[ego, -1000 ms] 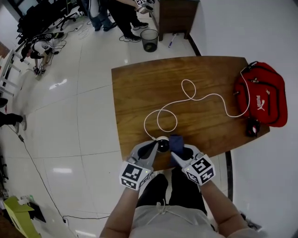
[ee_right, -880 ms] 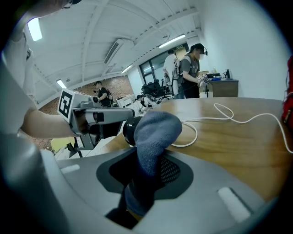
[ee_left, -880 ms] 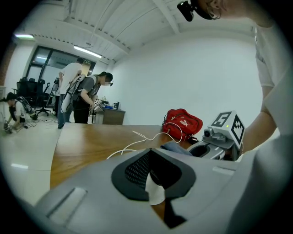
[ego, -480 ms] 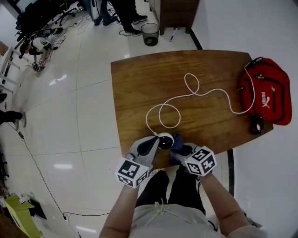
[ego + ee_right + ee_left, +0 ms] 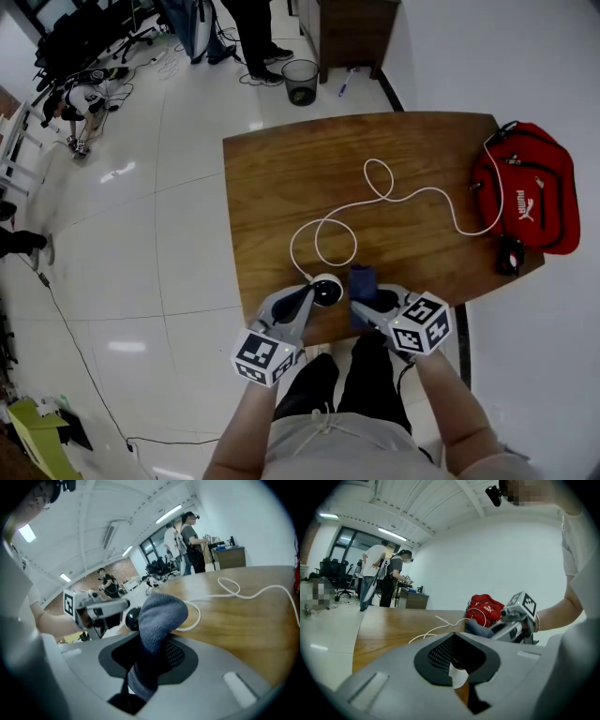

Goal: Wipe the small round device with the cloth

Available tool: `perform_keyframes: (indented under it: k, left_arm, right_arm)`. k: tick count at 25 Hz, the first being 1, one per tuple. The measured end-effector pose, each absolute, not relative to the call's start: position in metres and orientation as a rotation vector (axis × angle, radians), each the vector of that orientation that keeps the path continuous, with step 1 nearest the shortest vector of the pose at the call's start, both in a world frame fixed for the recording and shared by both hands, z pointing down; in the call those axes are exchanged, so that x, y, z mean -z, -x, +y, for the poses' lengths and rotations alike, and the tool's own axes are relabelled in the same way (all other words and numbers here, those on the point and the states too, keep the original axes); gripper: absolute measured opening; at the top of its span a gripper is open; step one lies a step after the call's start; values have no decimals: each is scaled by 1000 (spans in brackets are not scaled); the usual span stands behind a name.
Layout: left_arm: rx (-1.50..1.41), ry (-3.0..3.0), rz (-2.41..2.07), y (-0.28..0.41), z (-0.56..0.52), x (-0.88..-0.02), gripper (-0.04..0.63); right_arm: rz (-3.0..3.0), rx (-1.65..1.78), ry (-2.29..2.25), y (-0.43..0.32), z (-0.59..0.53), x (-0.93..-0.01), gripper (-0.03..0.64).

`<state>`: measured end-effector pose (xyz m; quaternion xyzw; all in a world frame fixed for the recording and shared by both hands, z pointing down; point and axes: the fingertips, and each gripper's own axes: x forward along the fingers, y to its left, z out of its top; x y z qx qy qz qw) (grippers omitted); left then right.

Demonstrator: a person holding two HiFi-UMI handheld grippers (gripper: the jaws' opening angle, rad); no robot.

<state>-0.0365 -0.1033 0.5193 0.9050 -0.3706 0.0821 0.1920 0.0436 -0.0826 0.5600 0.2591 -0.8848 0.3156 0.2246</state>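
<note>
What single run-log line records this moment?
left gripper: shut on round device | right gripper: shut on cloth | cloth: beside round device

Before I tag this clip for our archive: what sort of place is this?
Probably an open office or lab: a wooden table on glossy floor, office chairs and a wastebasket beyond.

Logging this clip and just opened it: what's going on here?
A person is at the near edge of a wooden table with a gripper in each hand. The left gripper is shut on the small round device, whose white cable trails across the table. The right gripper is shut on a blue-grey cloth, held right beside the device; contact isn't clear.
</note>
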Motion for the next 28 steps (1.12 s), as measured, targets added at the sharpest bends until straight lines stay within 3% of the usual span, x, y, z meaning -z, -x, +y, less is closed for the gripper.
perform_keyframes:
  k: [6,28]
  left_arm:
    - [-245,-2520,-1048,32,-106,-518,6]
    - [-236,-2455,-1139,42,-119,-537,6]
  right_arm:
    - [-2639,-752,-604,-19,-124,-500,110]
    - [-2330,-857,-475,-17,-148,-626,109]
